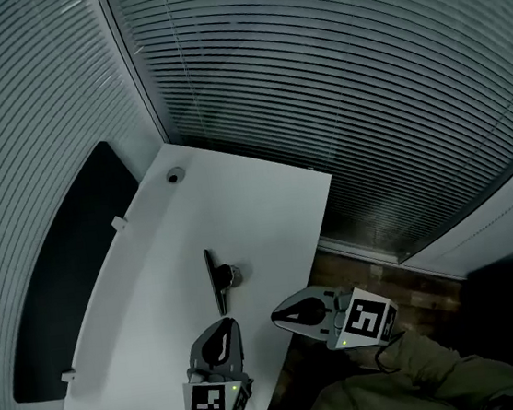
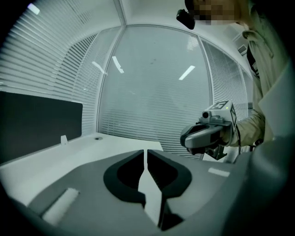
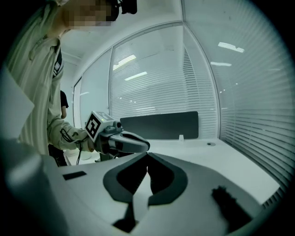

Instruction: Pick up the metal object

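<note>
The metal object (image 1: 216, 283), a dark slim bar with a small knob on its right side, lies on the white table (image 1: 152, 259). My left gripper (image 1: 223, 328) hovers just short of the bar's near end, jaws all but together and empty. To the right my right gripper (image 1: 279, 315) points left at the table's edge, shut and empty. In the right gripper view the bar shows as a dark shape (image 3: 230, 209) at lower right, and the left gripper (image 3: 146, 145) is in front. The left gripper view shows the right gripper (image 2: 183, 137) but not the bar.
Slatted blinds (image 1: 336, 97) wall off the far side and left. A dark panel (image 1: 72, 287) runs along the table's left edge. A round cable hole (image 1: 175, 175) sits at the far corner. Wooden floor (image 1: 406, 288) shows right of the table.
</note>
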Demonstrator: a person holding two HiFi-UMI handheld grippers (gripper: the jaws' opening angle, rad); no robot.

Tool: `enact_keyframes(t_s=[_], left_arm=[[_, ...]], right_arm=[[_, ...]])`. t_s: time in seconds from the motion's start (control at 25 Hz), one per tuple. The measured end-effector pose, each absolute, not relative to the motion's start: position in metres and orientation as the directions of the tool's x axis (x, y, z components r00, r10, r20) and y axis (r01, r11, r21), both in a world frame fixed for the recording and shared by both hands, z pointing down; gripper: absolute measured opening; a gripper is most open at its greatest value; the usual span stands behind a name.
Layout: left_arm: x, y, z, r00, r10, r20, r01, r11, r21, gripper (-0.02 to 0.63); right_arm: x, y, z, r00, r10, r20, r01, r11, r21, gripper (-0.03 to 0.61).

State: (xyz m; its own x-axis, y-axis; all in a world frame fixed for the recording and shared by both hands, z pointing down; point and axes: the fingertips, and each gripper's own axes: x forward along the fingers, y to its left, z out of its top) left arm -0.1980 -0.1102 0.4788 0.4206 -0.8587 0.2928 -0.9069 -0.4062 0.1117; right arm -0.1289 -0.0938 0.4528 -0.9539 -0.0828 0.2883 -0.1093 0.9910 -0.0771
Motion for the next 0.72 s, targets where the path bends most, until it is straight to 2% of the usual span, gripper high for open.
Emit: enact_keyframes(t_s=[0.2,0.44,0.72], left_arm=[[-0.213,-0.144,0.526,0.358,-0.842,0.403,-0.934,-0.326,0.147,0.076],[-0.226,-0.172,0.571,0.316,-0.797,0.516,-0.949,-0.263,0.174,0.197],[-0.219,-0.205,0.604,0.330,-0.719,0.611,-0.944,-0.242,0.225,0.269]], right_arm=[[-0.131,-0.110,0.481,-0.943,-0.052,0.328,-0.104,0.984,-0.142,0.005],[-0.135,-0.129,0.502,-0.937,-0.027,0.348,-0.096,0.978,-0.183,0.005],[-0.136,-0.140,0.510,-0.940,-0.024,0.340,-0.099,0.973,-0.207,0.005]])
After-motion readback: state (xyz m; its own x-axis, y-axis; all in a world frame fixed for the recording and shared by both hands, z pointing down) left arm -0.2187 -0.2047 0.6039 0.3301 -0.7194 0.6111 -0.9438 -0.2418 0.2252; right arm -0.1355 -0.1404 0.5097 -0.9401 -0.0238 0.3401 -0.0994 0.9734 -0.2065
